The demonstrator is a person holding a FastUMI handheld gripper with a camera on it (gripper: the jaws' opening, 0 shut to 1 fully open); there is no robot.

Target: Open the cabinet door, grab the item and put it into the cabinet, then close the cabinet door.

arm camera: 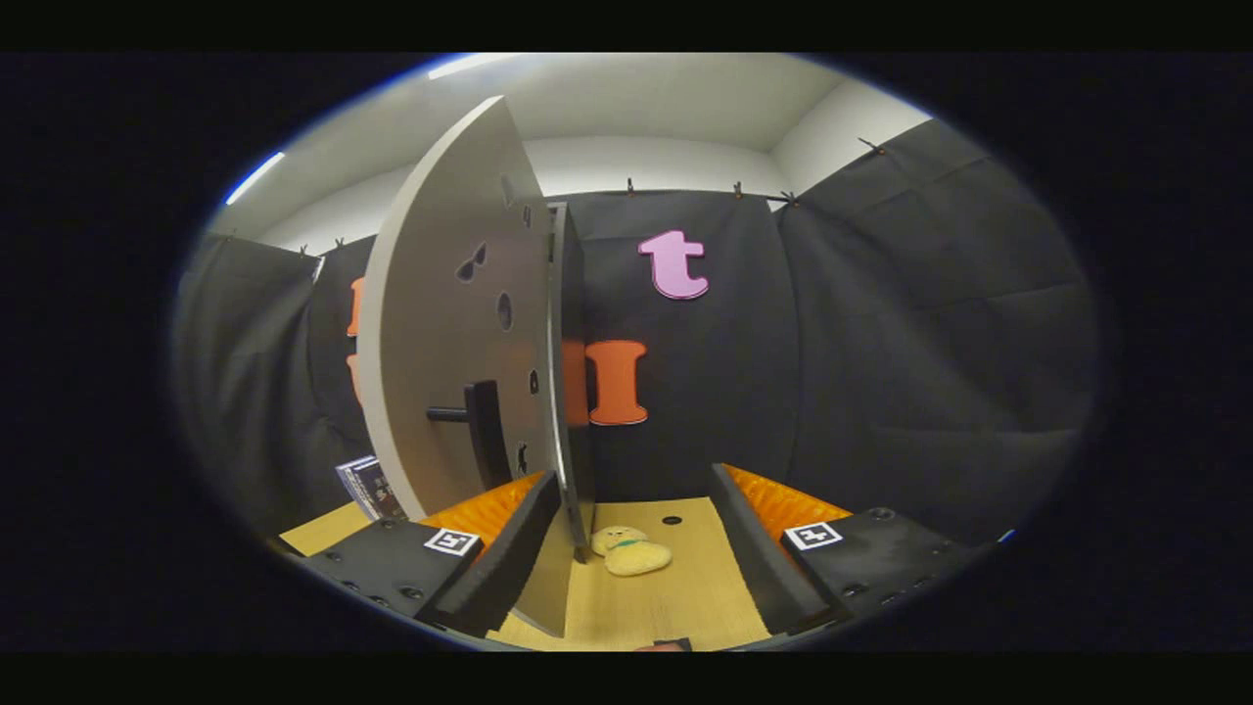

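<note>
A small yellow plush toy [634, 552] lies on the wooden desk [685, 597], between the claw's [634, 548] fingers and just beyond them, right beside the bottom edge of the pale cabinet door [445, 323]. The door stands swung open, its dark handle [482, 431] facing the left finger. The claw is spread wide, holding nothing.

We're getting most of our light from above: two bright ceiling strip lights [256, 176] glare blue-white at the far left. The pale grey cabinet door [450, 323] catches it evenly, while the black cloth wall [881, 343] stays pretty dim. Fisheye bends that door into a curve, and edges smear and darken. The gripper [636, 548], fingers spread apart, looks soft up close. The small yellow plush toy [634, 551] on the light wooden tabletop [675, 597] is slightly fuzzy, with a faint shadow.
</note>
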